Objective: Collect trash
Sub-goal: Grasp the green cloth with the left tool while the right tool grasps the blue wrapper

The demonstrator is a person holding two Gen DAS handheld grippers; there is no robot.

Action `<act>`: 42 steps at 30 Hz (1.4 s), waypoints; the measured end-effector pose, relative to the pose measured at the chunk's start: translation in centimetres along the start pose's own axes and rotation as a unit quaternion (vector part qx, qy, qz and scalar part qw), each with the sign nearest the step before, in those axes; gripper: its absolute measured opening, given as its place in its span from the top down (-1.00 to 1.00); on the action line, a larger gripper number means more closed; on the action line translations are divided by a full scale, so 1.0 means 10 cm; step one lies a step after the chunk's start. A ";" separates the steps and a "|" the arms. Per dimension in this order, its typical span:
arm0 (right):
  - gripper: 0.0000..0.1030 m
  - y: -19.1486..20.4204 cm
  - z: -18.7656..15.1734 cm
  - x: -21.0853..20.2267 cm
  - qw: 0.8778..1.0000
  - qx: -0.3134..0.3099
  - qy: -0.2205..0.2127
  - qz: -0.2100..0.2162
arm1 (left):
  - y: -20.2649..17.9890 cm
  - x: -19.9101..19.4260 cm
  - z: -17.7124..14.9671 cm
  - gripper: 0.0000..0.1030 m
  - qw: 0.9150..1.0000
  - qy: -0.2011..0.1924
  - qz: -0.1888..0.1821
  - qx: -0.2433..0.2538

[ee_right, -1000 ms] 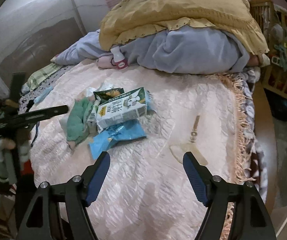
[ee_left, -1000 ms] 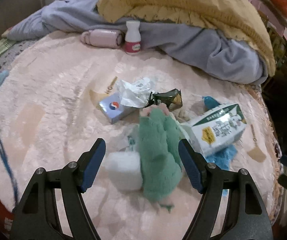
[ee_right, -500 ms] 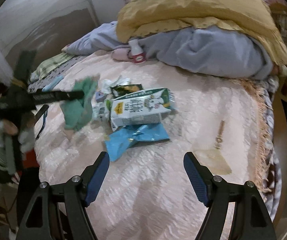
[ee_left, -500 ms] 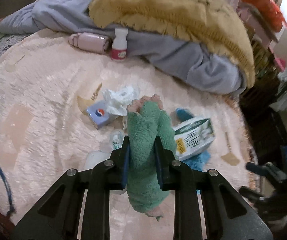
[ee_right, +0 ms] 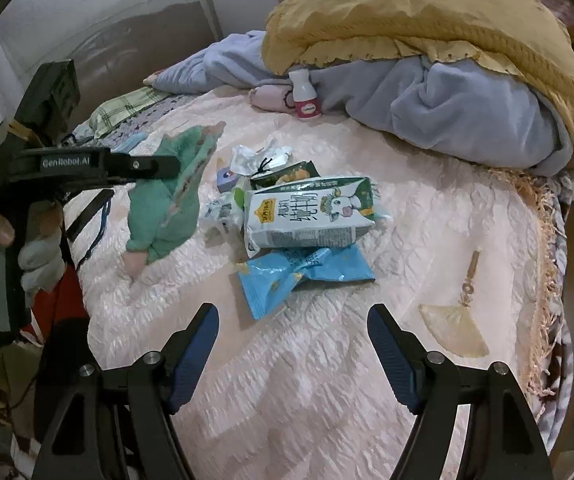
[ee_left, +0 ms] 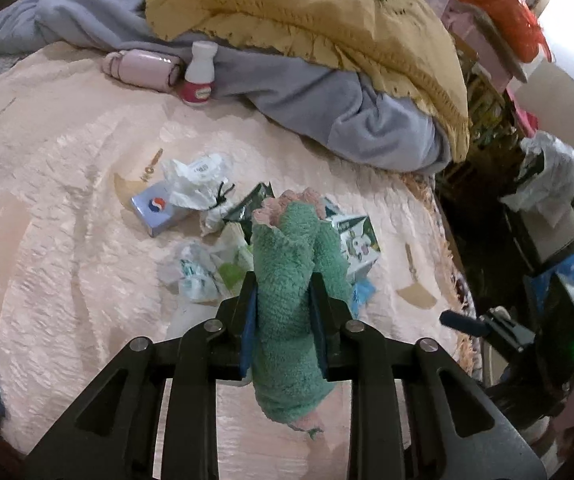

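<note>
My left gripper [ee_left: 282, 284] has a fluffy green sock [ee_left: 287, 340] between its blue pads, which press on it while the jaws are opening slightly. The sock hangs above the pink bedspread [ee_left: 67, 160]; the right wrist view shows it [ee_right: 163, 216] lifted clear at the left. Below it lies a trash pile: a milk carton [ee_right: 307, 212], a blue snack bag [ee_right: 303, 276], a dark green wrapper [ee_left: 251, 204], crumpled white paper [ee_left: 195, 184], a small blue box [ee_left: 159, 208] and plastic wrappers [ee_left: 203, 272]. My right gripper [ee_right: 293, 312] is open and holds nothing, just in front of the blue bag.
A yellow blanket [ee_left: 307, 20] over a grey one [ee_left: 367, 128] is heaped at the back of the bed. A small white bottle [ee_left: 198, 76] and a pink roll [ee_left: 139, 68] lie against it. The fringed bed edge [ee_right: 543, 240] runs along the right, with cluttered furniture beyond.
The left gripper closed on the green sock and raised it off the bedspread. The right gripper swung sideways, so the trash pile sits more central in its view.
</note>
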State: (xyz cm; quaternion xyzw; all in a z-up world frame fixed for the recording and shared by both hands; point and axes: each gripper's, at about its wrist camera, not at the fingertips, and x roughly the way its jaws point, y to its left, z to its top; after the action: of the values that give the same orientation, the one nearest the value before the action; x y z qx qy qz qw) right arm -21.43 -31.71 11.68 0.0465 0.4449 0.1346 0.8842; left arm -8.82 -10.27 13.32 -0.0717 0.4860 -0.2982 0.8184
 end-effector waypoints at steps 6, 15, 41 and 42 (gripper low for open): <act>-0.46 -0.06 -0.05 -0.02 1.000 0.008 0.000 0.000 | 0.04 0.05 -0.02 0.13 1.000 0.004 -0.008 -0.006; -0.49 -0.14 -0.05 -0.06 1.000 0.017 -0.005 0.001 | -0.21 0.37 -0.08 0.06 0.998 0.018 0.047 0.045; 0.36 -0.23 0.37 1.23 0.992 0.063 0.090 0.057 | 0.07 0.01 -0.21 0.58 0.997 -0.002 0.071 0.038; 0.47 -0.25 0.34 1.19 0.993 0.064 0.084 0.054 | 0.06 0.02 -0.21 0.58 0.997 -0.001 0.069 0.040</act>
State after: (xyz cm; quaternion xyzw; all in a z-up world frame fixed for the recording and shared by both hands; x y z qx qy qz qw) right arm -11.45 -30.69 4.02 0.1153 0.5218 0.1569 0.8306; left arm -10.28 -9.55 11.80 -0.0055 0.4765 -0.2601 0.8398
